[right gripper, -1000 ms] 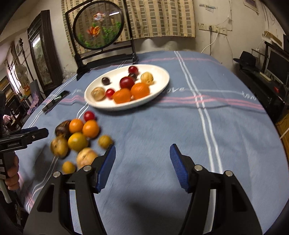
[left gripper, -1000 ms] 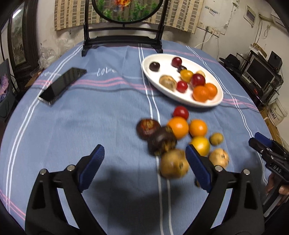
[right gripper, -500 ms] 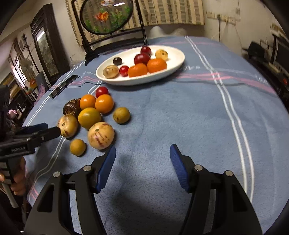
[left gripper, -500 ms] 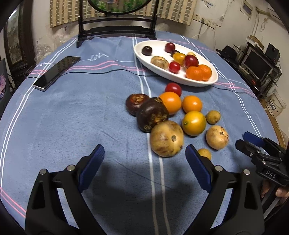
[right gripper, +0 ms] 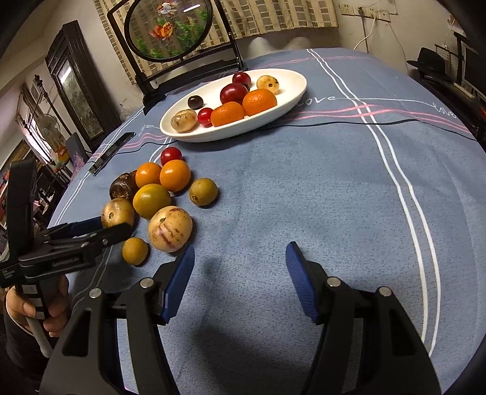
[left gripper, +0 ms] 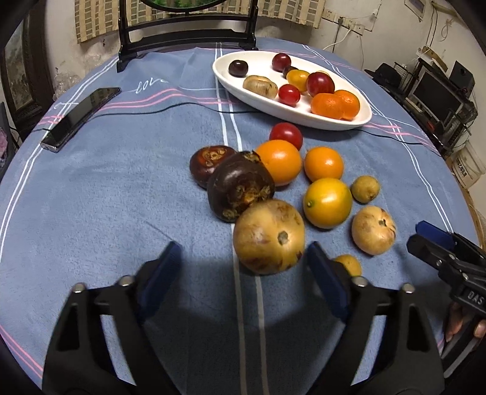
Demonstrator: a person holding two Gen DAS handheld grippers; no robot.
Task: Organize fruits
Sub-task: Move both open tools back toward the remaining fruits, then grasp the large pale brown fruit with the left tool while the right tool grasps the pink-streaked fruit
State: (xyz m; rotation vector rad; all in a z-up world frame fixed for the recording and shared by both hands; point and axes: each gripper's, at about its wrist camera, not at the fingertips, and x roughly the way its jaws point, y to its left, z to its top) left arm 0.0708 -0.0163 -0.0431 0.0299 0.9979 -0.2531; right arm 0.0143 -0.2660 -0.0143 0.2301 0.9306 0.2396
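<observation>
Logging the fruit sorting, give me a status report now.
Left gripper closing, empty, nearing tan fruit. Right gripper open, empty. White plate part-filled. Dark fruit crowds the tan one.

Dim light, vignetted fisheye corners

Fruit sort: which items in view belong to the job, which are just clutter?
Job:
- loose fruit pile, including tan round fruit
- white oval plate holding fruit
- left gripper, jaws closing, nothing gripped

Clutter:
- phone
- black cable
- round painted screen

Bare blue cloth [right gripper: 303, 188] right of fruit cluster [right gripper: 152, 197]
</observation>
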